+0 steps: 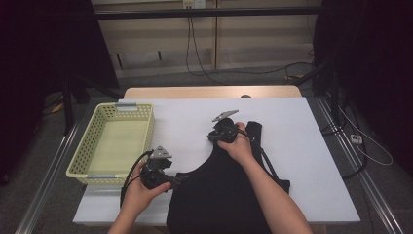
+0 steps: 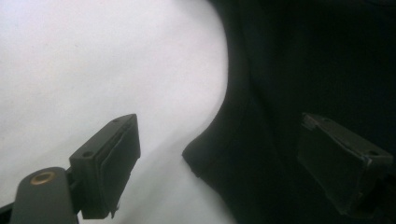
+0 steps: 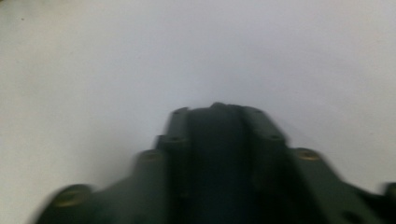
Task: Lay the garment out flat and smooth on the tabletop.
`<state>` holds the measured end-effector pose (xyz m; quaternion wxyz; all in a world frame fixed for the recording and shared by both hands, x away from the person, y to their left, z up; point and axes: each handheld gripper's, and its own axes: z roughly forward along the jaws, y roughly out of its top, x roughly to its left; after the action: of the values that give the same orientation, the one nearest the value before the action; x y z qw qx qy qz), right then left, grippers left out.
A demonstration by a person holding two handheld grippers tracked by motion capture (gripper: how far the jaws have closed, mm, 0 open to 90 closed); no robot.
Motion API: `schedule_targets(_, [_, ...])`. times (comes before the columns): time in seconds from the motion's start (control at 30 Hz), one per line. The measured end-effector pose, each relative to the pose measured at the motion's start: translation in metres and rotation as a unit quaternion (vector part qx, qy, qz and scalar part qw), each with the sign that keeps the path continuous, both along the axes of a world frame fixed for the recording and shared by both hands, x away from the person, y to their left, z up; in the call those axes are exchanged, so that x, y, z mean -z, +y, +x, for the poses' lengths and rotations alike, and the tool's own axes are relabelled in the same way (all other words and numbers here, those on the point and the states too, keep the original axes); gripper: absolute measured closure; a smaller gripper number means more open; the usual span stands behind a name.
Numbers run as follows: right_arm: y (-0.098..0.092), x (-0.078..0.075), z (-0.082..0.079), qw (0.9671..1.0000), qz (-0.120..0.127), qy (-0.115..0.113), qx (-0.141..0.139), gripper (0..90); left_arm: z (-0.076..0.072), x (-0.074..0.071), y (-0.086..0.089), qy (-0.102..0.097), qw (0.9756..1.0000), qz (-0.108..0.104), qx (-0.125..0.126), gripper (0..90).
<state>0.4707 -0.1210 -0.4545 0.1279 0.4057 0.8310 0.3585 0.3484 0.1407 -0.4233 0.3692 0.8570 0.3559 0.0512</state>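
A black sleeveless garment lies on the white table, its lower part hanging over the near edge. My left gripper is at the garment's left edge and stands open. In the left gripper view, one finger is over bare table and the other over the black cloth. My right gripper is at the garment's top, beside a strap. In the right gripper view, its jaws stand close together with a dark strip of cloth pinched between them.
A pale yellow plastic basket with nothing in it sits at the table's left edge. Bare white tabletop extends beyond and to the right of the garment. Cables lie on the floor behind the table.
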Motion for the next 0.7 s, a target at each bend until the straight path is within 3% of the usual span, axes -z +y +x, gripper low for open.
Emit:
schedule_targets(0.07, [-0.003, -0.007, 0.001, 0.9997, 0.008, -0.015, 0.019, 78.2, 0.0, 0.0, 0.0, 0.0, 1.0, 0.0, 0.0, 14.4])
schedule_targets(0.13, [-0.008, -0.016, 0.002, 0.9981, 0.04, -0.035, 0.031, 78.8, 0.0, 0.0, 0.0, 0.001, 1.0, 0.0, 0.0, 14.4])
schedule_targets(0.2, [-0.012, -0.026, 0.004, 0.9958, 0.055, -0.058, 0.044, 77.3, 0.0, 0.001, 0.0, 0.002, 1.0, 0.0, 0.0, 14.4])
schedule_targets(0.27, [-0.014, -0.034, 0.006, 0.9922, 0.076, -0.084, 0.054, 66.2, 0.0, 0.001, -0.001, 0.002, 1.0, 0.002, 0.001, 14.4])
schedule_targets(0.33, [-0.014, -0.038, 0.007, 0.99, 0.093, -0.089, 0.057, 60.2, 0.0, 0.002, 0.0, 0.002, 1.0, 0.003, 0.001, 14.4])
schedule_targets(0.5, [-0.014, -0.039, 0.005, 0.9937, 0.059, -0.08, 0.052, 47.1, 0.0, 0.002, 0.001, 0.004, 1.0, 0.003, -0.001, 14.4])
schedule_targets(0.7, [-0.014, -0.029, 0.002, 0.9978, 0.013, -0.052, 0.039, 48.8, 0.0, 0.002, 0.001, 0.004, 1.0, 0.003, -0.001, 14.4])
